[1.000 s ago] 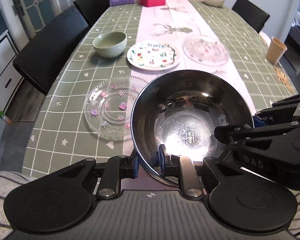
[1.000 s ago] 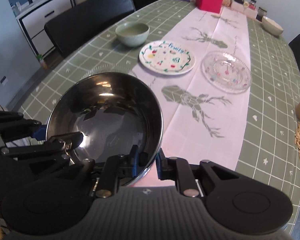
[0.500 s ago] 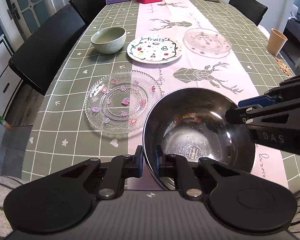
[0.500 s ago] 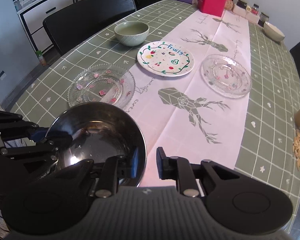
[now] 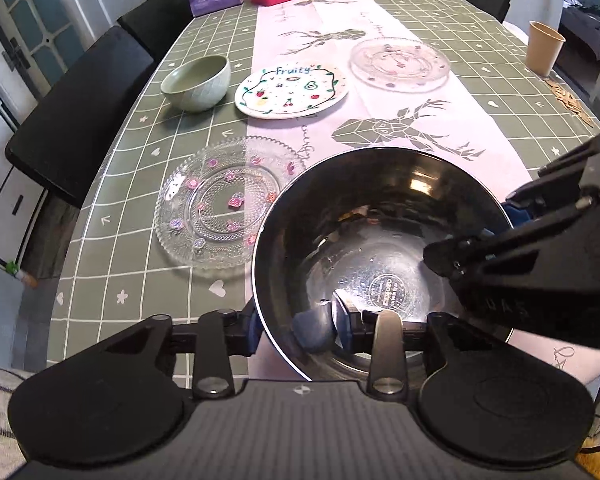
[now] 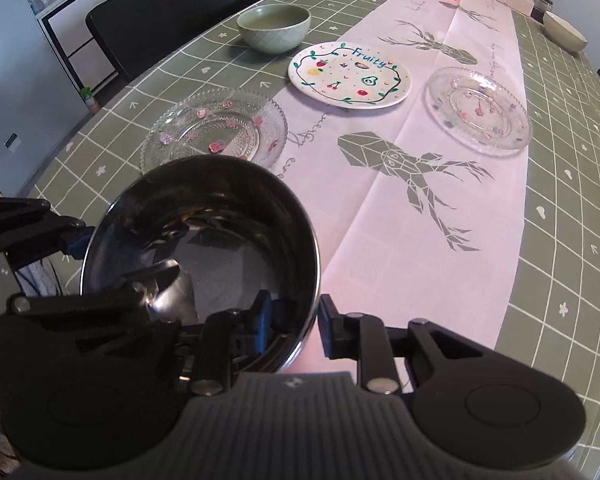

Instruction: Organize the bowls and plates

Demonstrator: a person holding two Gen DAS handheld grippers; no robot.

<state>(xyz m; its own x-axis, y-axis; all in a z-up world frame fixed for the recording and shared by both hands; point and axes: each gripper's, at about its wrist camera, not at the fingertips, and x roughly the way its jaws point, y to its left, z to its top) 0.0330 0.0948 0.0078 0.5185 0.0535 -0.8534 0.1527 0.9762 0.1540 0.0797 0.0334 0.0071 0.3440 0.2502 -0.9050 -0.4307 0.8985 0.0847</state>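
Steel bowl (image 5: 380, 248): lowered within the last second onto the near tabletop (image 5: 148, 292), beside the near glass plate (image 5: 224, 204). Left tool (image 5: 296, 326): jaws had just been opening, rim between them, pads clear. Right tool (image 6: 294, 320): likewise easing apart astride the rim, narrow, grip apparently released. Farther: fruit plate (image 5: 292, 88), green bowl (image 5: 196, 82), second glass plate (image 5: 400, 64), unsorted. Judgement: bowl placed; stacking remained.

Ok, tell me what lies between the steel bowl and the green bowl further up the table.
The near glass plate lies flat on the tablecloth between the steel bowl and the green bowl. It is low, so the bowl could likely pass above it.
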